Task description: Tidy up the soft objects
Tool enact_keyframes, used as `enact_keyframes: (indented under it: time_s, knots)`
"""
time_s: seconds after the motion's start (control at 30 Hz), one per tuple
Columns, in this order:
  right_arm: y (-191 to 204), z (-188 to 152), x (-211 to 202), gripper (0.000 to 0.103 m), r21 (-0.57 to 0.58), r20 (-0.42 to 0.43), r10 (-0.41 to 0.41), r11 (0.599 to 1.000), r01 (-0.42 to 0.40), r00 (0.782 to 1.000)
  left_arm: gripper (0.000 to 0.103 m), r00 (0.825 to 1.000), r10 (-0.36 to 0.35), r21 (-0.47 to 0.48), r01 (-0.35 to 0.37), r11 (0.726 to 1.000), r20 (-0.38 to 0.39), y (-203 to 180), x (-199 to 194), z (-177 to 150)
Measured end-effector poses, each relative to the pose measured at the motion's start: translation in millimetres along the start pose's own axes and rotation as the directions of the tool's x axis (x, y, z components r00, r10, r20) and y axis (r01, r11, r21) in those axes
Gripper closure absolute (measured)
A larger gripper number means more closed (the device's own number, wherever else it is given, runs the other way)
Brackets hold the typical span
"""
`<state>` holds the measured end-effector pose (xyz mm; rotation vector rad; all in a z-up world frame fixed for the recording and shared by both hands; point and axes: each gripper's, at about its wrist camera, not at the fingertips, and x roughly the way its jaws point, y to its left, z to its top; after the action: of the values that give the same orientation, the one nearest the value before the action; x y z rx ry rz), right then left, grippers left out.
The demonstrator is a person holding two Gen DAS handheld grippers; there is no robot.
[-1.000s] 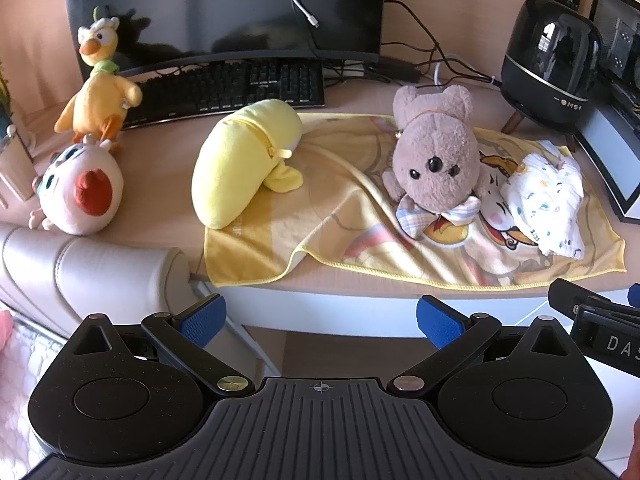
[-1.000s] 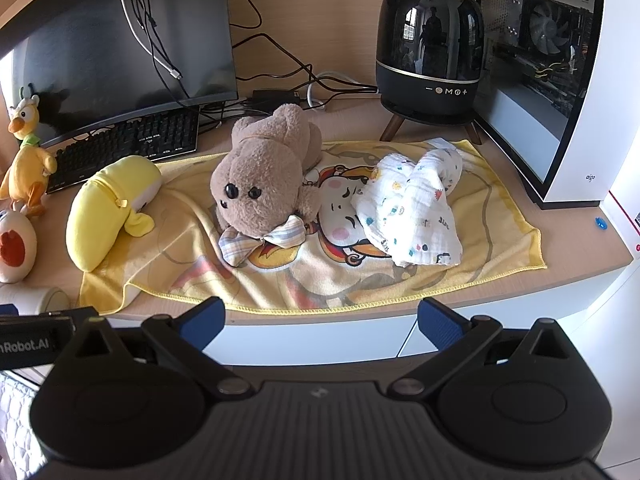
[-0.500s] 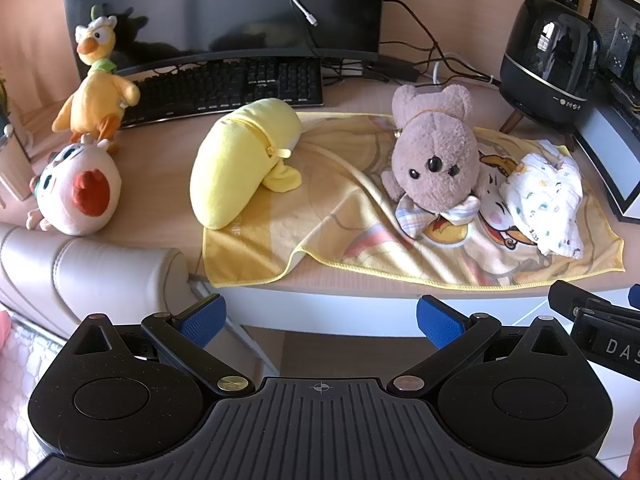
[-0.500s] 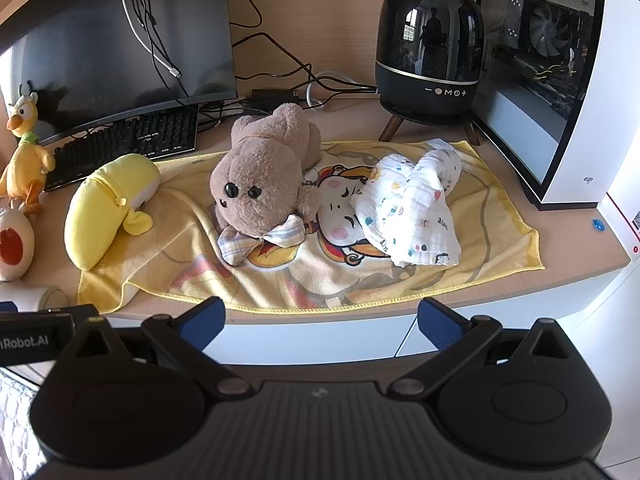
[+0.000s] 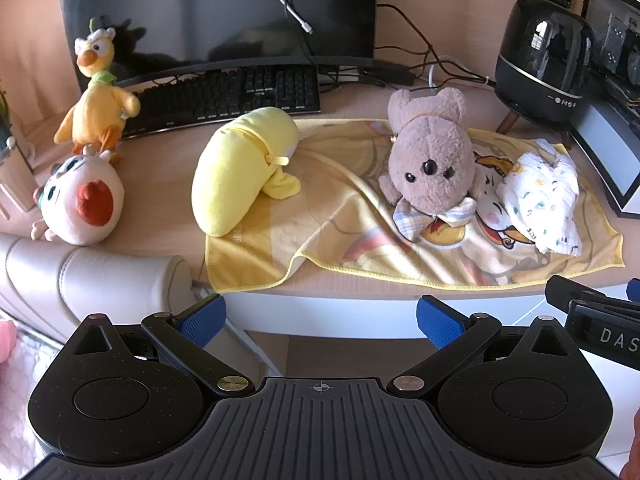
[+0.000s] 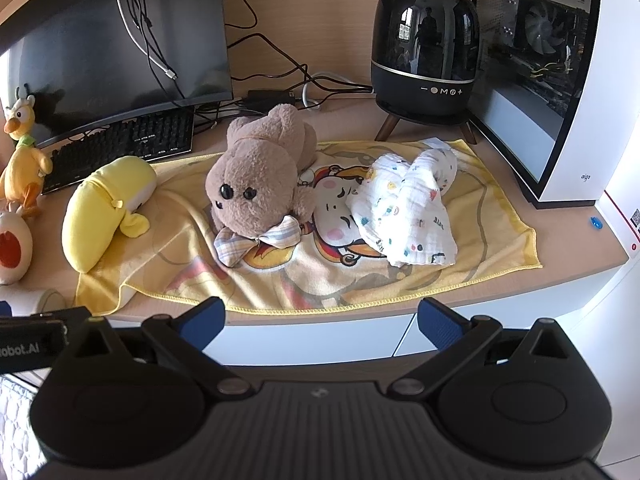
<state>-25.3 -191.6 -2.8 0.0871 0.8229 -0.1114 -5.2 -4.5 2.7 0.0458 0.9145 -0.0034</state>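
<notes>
A yellow cartoon towel (image 5: 352,240) (image 6: 280,276) lies spread on the desk. On it rest a brown teddy bear (image 5: 432,164) (image 6: 256,184), a yellow banana plush (image 5: 236,172) (image 6: 104,208) and a crumpled white patterned cloth (image 5: 540,196) (image 6: 404,212). A yellow duck plush (image 5: 96,108) (image 6: 24,160) and a round white plush with a red mouth (image 5: 80,204) (image 6: 12,244) sit at the left. My left gripper (image 5: 318,320) and right gripper (image 6: 318,316) are open and empty, held in front of the desk edge.
A monitor (image 5: 216,12), a black keyboard (image 5: 224,96), cables, a black round speaker (image 6: 424,48) and a white PC case (image 6: 560,80) stand behind the towel. A beige chair armrest (image 5: 80,276) is at the lower left.
Both views have drifted very slightly back from the desk. Nothing on the desk has moved, and both grippers stay open.
</notes>
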Motion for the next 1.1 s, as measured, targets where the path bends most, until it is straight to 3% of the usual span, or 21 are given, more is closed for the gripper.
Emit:
enact_keyframes:
  time_s: [1.1]
  knots:
    - [8,5,10,0.0,-0.02,-0.016,0.004,1.0,-0.004,1.0,0.0,1.0,0.002,-0.006,-0.002,1.0,-0.02,8,9,5]
